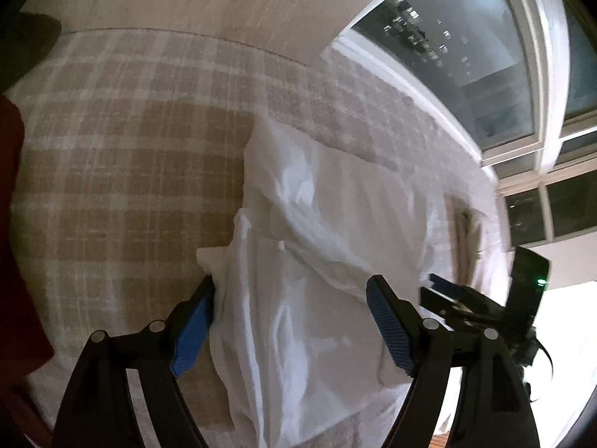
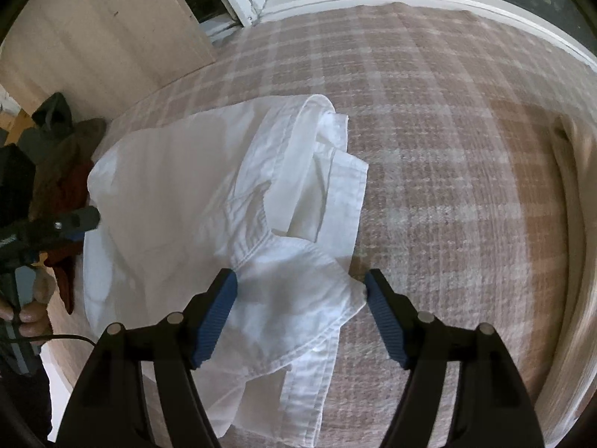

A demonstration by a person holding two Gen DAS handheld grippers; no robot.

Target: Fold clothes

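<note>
A crumpled white shirt (image 1: 298, 254) lies on the plaid bed cover (image 1: 123, 156). My left gripper (image 1: 293, 293) is open and hangs low over one end of the shirt, with cloth bunched between its blue pads (image 1: 194, 328); the left pad touches the cloth edge. In the right wrist view the shirt (image 2: 194, 194) shows its collar (image 2: 317, 115) at the far end. My right gripper (image 2: 300, 280) is open over a near corner of the cloth, its right fingertip at the hem. Each gripper shows at the edge of the other view: the right gripper (image 1: 447, 293) and the left gripper (image 2: 80, 220).
A heap of dark and red clothes (image 2: 63, 171) lies at the bed's left edge, with a red garment (image 1: 15, 231) close by. A window (image 1: 466, 37) with white frames runs along the far side. A beige cloth (image 2: 576, 156) lies at the right. A hand (image 2: 31, 315) holds the left gripper.
</note>
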